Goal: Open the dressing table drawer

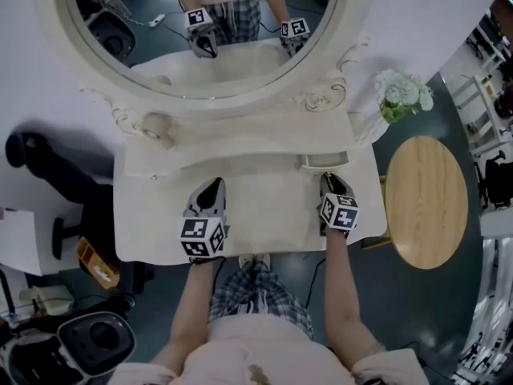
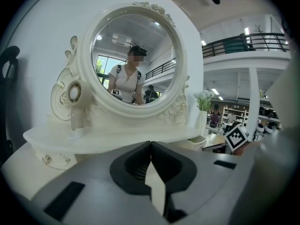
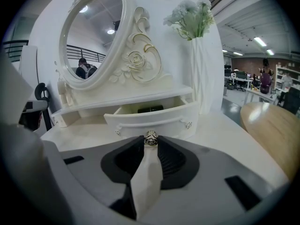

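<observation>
Jaws of the right gripper [image 3: 150,145] are pinched onto the small metal knob [image 3: 150,137], pads pressing it from either side. The knob sits at the centre of the drawer [image 3: 161,119] front. The drawer stands part-way out from under the right end of the shelf [image 3: 122,102], with a dark flat item [image 3: 151,109] lying inside toward the far end. Jaws of the left gripper [image 2: 150,145] meet at their tips with nothing between them. It points at the left half of the dressing table [image 1: 268,215], over the near part of the top, well apart from the drawer; whether it touches the top cannot be told. On the far side of the shelf rises the oval mirror [image 1: 210,34] in a carved cream frame, reflecting both grippers and the person. A white vase of pale flowers [image 3: 198,74] stands at the table's far right corner, just right of the drawer. A round wooden table [image 1: 429,201] sits to the right of the dressing table.
</observation>
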Available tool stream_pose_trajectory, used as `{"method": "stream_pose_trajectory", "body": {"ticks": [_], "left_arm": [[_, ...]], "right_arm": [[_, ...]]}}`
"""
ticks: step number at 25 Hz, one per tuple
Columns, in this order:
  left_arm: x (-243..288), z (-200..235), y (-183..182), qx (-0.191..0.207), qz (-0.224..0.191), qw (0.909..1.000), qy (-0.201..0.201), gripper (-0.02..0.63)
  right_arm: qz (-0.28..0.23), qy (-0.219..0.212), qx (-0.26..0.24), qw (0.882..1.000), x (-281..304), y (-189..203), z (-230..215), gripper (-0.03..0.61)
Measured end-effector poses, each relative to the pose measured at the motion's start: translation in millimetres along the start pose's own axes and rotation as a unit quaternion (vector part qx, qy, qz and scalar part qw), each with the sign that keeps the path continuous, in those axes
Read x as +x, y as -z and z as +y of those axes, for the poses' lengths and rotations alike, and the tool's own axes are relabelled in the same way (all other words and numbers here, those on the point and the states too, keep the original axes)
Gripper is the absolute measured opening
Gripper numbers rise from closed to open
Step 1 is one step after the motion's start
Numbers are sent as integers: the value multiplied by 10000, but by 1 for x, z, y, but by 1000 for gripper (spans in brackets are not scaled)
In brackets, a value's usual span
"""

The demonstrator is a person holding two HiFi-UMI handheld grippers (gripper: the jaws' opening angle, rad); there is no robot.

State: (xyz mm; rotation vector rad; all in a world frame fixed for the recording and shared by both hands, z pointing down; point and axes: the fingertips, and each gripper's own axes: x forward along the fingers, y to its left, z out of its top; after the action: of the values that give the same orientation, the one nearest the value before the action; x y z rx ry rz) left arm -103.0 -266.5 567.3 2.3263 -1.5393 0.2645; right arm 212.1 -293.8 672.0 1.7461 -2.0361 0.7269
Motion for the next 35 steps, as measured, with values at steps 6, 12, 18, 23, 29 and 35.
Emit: {"method": "stream_pose_trajectory", "body": {"ticks": [6, 12, 18, 23, 29, 35], "left_arm": [[-3, -3, 0, 11, -16, 10000, 18, 28], [-6, -3, 0, 21, -31, 10000, 31, 28], [-7, -1, 0, 17, -32, 10000, 30, 28], [-8, 1, 0, 15, -34, 10000, 50, 27], [-9, 3, -3, -4, -67, 10000, 71, 28], [-13, 8, -11, 26, -135, 9999, 57, 28]], "right_arm": [[1, 22, 26, 10000, -8, 6, 0, 106], [-25, 39, 33, 10000, -14, 10, 1, 106], [-48, 64, 38, 10000, -14, 10, 0, 107], [-38, 77, 77, 9999, -14, 11, 0, 112], [-271, -227, 346, 9988, -20, 2, 10, 332], [-618, -317, 413, 9967, -38, -12, 15, 367]]}}
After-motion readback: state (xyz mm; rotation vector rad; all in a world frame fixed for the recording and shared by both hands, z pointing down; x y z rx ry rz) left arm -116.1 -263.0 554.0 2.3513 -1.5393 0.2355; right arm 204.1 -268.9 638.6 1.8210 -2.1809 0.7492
